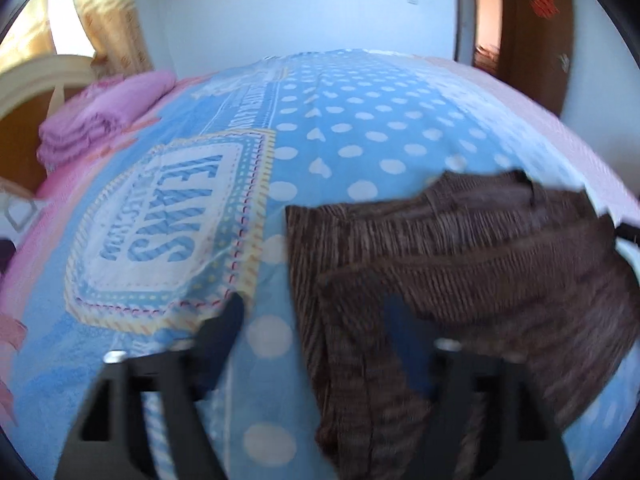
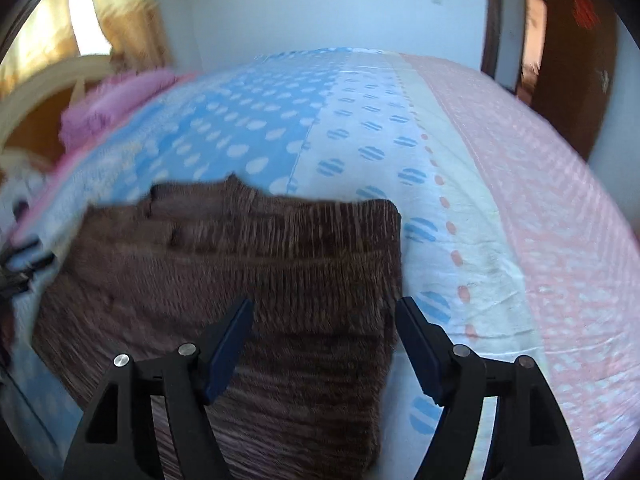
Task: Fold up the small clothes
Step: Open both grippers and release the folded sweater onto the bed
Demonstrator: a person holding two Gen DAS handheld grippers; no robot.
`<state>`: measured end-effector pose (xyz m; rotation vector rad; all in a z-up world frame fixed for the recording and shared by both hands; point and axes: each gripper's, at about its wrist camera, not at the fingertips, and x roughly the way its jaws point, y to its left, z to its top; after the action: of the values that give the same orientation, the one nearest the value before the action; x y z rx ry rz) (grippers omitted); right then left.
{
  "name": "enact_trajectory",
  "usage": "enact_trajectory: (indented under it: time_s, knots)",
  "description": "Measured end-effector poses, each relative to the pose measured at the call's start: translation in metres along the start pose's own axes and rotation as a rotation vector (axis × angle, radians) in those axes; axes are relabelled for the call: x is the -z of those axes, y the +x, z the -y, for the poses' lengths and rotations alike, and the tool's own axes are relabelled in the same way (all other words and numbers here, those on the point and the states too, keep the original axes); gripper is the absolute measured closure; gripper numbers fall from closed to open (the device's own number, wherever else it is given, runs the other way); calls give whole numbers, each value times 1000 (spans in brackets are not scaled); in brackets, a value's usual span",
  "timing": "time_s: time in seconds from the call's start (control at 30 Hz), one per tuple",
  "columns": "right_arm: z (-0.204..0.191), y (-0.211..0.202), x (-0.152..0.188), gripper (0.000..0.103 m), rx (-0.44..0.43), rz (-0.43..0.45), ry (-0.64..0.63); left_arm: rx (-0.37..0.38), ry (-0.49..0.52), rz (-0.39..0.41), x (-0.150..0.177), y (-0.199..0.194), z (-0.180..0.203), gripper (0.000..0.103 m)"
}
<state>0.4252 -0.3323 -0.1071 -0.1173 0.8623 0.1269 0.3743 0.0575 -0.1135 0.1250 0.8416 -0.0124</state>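
Observation:
A small pair of brown ribbed trousers (image 1: pixel 460 248) lies on the bed, waistband toward the far side and its legs running toward me. My left gripper (image 1: pixel 314 312) is open, its left finger over the bedsheet, its right finger over the trousers' left leg. In the right wrist view the trousers (image 2: pixel 256 264) fill the lower left. My right gripper (image 2: pixel 324 320) is open above the trousers' right edge, jaws wide apart and holding nothing. Both views are blurred.
The bed is covered by a blue polka-dot sheet (image 1: pixel 352 120) with a lettered patch (image 1: pixel 168 204) and a pink dotted band (image 2: pixel 560 216) on the right. Folded pink bedding (image 1: pixel 96 116) sits at the far left by the headboard. A brown door (image 1: pixel 536 24) stands at the far right.

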Motion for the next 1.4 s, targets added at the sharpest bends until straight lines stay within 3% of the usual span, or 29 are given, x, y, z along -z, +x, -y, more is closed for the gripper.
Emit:
enact_trajectory:
  time_s: [0.07,0.2,0.3,0.37,0.53,0.77,0.9,1.03,1.13,1.2,1.23,1.27,1.4]
  knots:
    - [-13,5,6,29,81,-26,-114,-7,111,-1,10,-2,13,16]
    - [-35,23,8,29,192,-55,-282,-134,296,-19,19,19,34,14]
    - [-42,38,-16,29,225,-62,-317,-168,259,0,-2,32,28,11]
    - [-41,47,-41,29,239,-57,-309,-273,271,22,-21,43,25,11]
    - [-22,43,-85,29,275,11,-198,-336,146,8,-66,61,-10,8]
    - [8,28,-49,29,262,3,-135,-298,97,-61,-54,66,-38,8]
    - [37,-5,-9,29,139,-16,10,-251,39,-41,-23,39,-46,8]
    - [57,-40,44,29,-26,-39,171,-105,-19,-12,13,-1,-43,5]
    - [48,-52,73,30,-89,-62,201,-39,-18,-24,38,-14,-28,4]
    - [40,-51,86,42,-116,-86,207,-14,-4,-39,49,-13,-15,4]
    - [37,-47,90,60,-123,-99,203,-9,3,-41,53,-11,-10,4]
    - [34,-43,95,72,-120,-113,194,-15,7,-43,57,-8,-5,4]
    - [26,-42,102,72,-64,-125,159,-83,3,-45,59,-1,0,0]
